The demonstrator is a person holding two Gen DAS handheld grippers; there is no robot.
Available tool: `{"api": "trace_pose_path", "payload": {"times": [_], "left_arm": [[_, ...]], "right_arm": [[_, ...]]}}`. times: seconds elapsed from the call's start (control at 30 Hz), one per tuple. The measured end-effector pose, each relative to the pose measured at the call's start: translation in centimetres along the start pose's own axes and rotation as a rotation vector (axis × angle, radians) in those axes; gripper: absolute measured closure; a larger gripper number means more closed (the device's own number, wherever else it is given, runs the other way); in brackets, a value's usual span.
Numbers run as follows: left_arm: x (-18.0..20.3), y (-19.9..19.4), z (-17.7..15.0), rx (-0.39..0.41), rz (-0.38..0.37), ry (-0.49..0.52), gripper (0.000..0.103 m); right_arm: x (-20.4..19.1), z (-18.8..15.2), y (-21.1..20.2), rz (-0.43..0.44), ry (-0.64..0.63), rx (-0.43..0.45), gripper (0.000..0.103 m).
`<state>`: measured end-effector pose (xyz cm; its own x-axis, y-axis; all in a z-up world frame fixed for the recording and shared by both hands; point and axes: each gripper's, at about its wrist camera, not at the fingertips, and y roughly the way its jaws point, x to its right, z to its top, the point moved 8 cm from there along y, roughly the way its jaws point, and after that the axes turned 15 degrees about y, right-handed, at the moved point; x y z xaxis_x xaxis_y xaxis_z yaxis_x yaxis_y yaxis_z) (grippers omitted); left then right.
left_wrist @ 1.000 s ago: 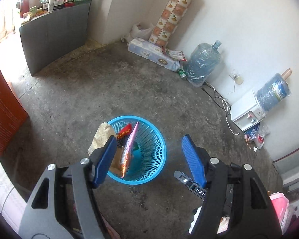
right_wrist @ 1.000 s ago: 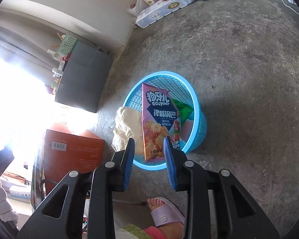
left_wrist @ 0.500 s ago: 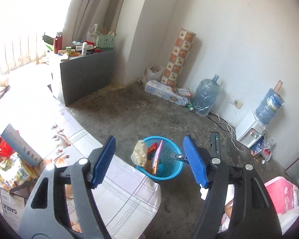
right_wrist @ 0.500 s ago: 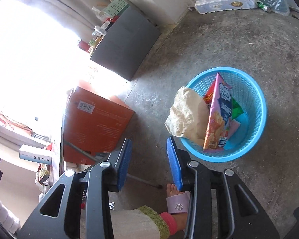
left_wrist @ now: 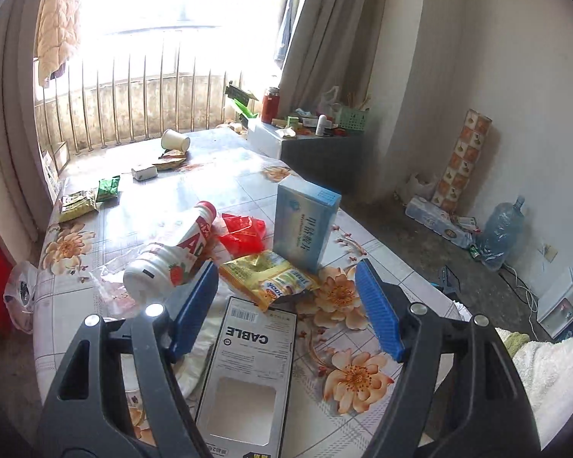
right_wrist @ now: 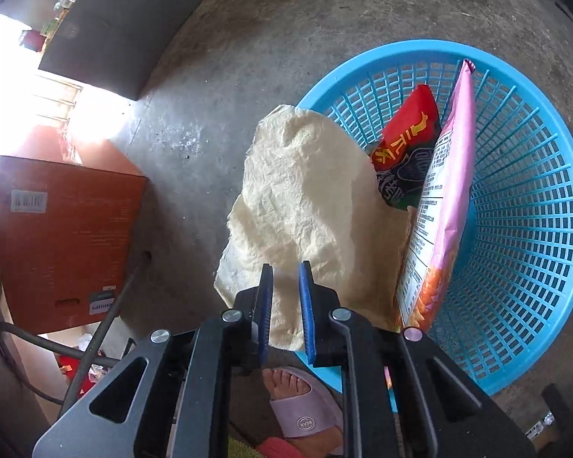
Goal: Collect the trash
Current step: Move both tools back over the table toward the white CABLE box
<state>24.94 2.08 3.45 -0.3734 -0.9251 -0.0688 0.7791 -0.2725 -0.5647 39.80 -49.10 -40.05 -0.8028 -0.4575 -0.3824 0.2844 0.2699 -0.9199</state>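
In the left wrist view my left gripper (left_wrist: pixel 286 278) is open and empty above a table (left_wrist: pixel 229 179) with a flowered cloth. Between its fingers lie a yellow snack packet (left_wrist: pixel 267 282) and a black CABLE box (left_wrist: pixel 248 374). A white AD bottle (left_wrist: pixel 172 252) lies on its side, beside a red wrapper (left_wrist: pixel 244 233) and an upright blue box (left_wrist: pixel 305 225). In the right wrist view my right gripper (right_wrist: pixel 286 271) is close over a crumpled cream paper bag (right_wrist: pixel 305 198) that hangs over the rim of a blue basket (right_wrist: pixel 534 229). Its jaws stand narrowly apart and the bag shows through the gap.
The basket holds a pink snack bag (right_wrist: pixel 443 198) and a red one (right_wrist: pixel 408 145). An orange carton (right_wrist: pixel 65 236) and a foot in a slipper (right_wrist: pixel 301 404) are near it. Farther on the table lie green packets (left_wrist: pixel 107 189), a small white box (left_wrist: pixel 144 171) and a paper cup (left_wrist: pixel 175 139).
My left gripper has swung from the basket on the floor up to the table. My right gripper let go of the pink bag, pulled back, then closed in on the cream paper bag.
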Motion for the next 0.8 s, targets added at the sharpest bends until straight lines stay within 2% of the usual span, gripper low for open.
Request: {"api": "trace_pose_path", "payload": {"times": [0.13, 0.27, 0.37, 0.53, 0.67, 0.8], "left_arm": [[-2.7, -0.3, -0.7, -0.003, 0.018, -0.040, 0.033], [-3.7, 0.3, -1.7, -0.020, 0.001, -0.084, 0.033], [-4.0, 1.4, -2.4, -0.044, 0.012, -0.077, 0.033], [-4.7, 2.2, -3.4, -0.066, 0.021, -0.095, 0.033], [-5.3, 2.0, -4.0, -0.072, 0.028, -0.121, 0.033], [-5.5, 1.2, -4.1, -0.055, 0.029, -0.138, 0.033]], "right_arm": [[0.9, 0.3, 2.5, -0.029, 0.026, -0.021, 0.095], [2.7, 0.8, 4.7, -0.079, 0.074, -0.031, 0.096], [3.5, 1.0, 6.0, -0.112, 0.085, -0.041, 0.098], [5.3, 1.1, 7.7, -0.219, 0.087, -0.055, 0.101], [5.0, 1.0, 6.5, -0.158, 0.112, -0.053, 0.100], [4.1, 0.3, 2.9, -0.065, 0.093, -0.031, 0.080]]}}
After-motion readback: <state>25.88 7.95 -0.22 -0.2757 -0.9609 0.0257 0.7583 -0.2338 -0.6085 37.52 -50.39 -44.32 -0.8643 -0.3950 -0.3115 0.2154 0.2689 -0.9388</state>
